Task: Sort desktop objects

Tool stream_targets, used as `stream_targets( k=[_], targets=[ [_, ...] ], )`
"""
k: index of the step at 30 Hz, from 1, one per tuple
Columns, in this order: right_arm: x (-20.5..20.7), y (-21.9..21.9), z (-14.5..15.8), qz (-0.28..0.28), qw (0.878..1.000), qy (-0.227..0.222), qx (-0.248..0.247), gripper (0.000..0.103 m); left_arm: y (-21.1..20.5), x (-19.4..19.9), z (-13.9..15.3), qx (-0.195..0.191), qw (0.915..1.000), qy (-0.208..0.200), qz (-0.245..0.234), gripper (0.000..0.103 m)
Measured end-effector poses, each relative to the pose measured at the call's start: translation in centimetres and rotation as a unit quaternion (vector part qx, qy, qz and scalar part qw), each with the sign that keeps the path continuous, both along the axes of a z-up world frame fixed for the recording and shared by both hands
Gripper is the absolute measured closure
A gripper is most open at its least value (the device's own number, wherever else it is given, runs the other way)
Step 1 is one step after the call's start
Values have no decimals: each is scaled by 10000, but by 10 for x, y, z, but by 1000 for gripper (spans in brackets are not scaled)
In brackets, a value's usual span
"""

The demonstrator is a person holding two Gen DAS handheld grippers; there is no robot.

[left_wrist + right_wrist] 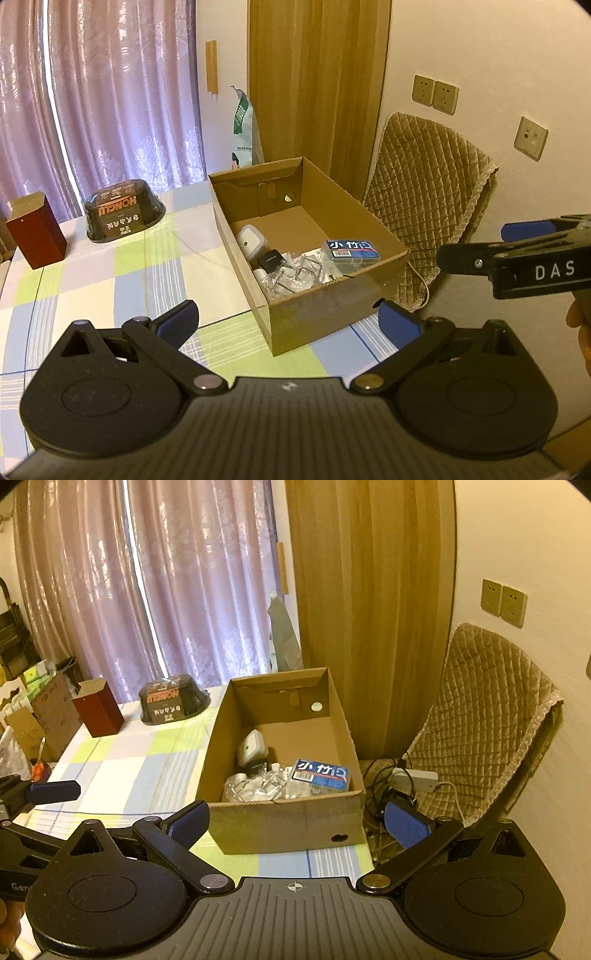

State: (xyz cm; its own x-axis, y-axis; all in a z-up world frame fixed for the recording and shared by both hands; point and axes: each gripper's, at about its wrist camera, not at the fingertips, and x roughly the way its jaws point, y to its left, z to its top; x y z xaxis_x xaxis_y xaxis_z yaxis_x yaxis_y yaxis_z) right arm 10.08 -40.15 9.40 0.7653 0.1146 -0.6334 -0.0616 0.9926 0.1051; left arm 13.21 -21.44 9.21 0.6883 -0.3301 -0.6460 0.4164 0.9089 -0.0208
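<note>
A: What's on the checked tablecloth [122,768], left to right?

B: A dark red box [98,708], an upturned black bowl pack [173,698], then the cardboard box [280,823] with a white gadget [252,751], clear bags and a blue-labelled case [320,773] inside.

A: And your grippers?

B: Your left gripper [288,321] and right gripper [297,821] are both spread wide, holding nothing. I'd take the red box next: approach level, straddle its sides, close gently, lift clear of the carton's rim.
</note>
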Motion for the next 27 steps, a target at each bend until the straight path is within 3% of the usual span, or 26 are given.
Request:
stream_targets(
  k=[11,27],
  targets=[
    [-32,6,18,15,9999,-78,-111,0,4,-29,14,-64,9999,-18,109,1],
    [-72,21,18,-32,9999,83,-104,0,34,-63,16,-184,9987,149,443,1]
  ],
)
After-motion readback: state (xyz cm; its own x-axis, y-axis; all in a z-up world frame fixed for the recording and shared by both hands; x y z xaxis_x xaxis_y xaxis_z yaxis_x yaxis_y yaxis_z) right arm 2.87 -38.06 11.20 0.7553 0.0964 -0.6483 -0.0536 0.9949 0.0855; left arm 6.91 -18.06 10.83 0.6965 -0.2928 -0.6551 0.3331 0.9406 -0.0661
